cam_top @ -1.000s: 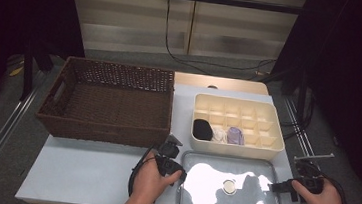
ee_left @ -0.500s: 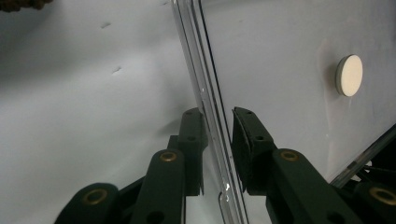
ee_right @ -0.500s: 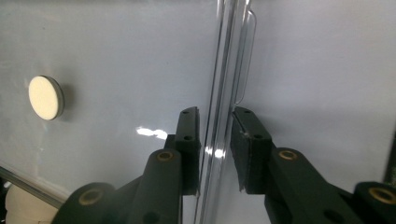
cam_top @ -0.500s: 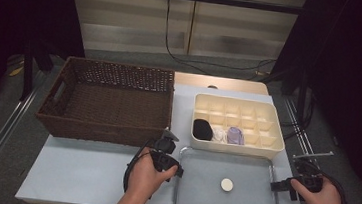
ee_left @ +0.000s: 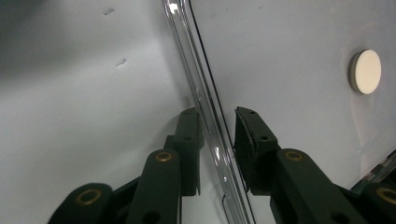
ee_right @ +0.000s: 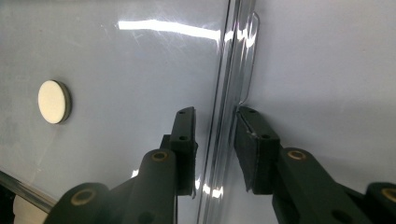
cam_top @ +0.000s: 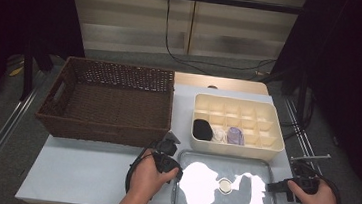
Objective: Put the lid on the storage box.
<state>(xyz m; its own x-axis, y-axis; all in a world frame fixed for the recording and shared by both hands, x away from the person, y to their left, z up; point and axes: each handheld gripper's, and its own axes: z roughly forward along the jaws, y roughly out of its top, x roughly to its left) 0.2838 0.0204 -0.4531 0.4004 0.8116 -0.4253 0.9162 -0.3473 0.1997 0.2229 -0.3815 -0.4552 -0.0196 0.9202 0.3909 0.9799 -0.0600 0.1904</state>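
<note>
The clear lid (cam_top: 226,194) lies flat on the white table (cam_top: 86,173) in the lower middle of the high view, glare spread over its top and a small round knob (cam_top: 224,185) near its centre. The left gripper (cam_top: 173,161) sits at the lid's left edge, the right gripper (cam_top: 275,186) at its right edge.

In the left gripper view the jaws stand narrow with the lid's rim (ee_left: 205,107) between them; a slim gap shows on each side, so whether the pads press I cannot tell. The right gripper view shows the same: rim (ee_right: 229,116) between narrow jaws, contact unclear.

A wicker basket (cam_top: 109,100) fills the upper left; a cream divided tray (cam_top: 237,123), just above the lid, holds a black item (cam_top: 202,129).
</note>
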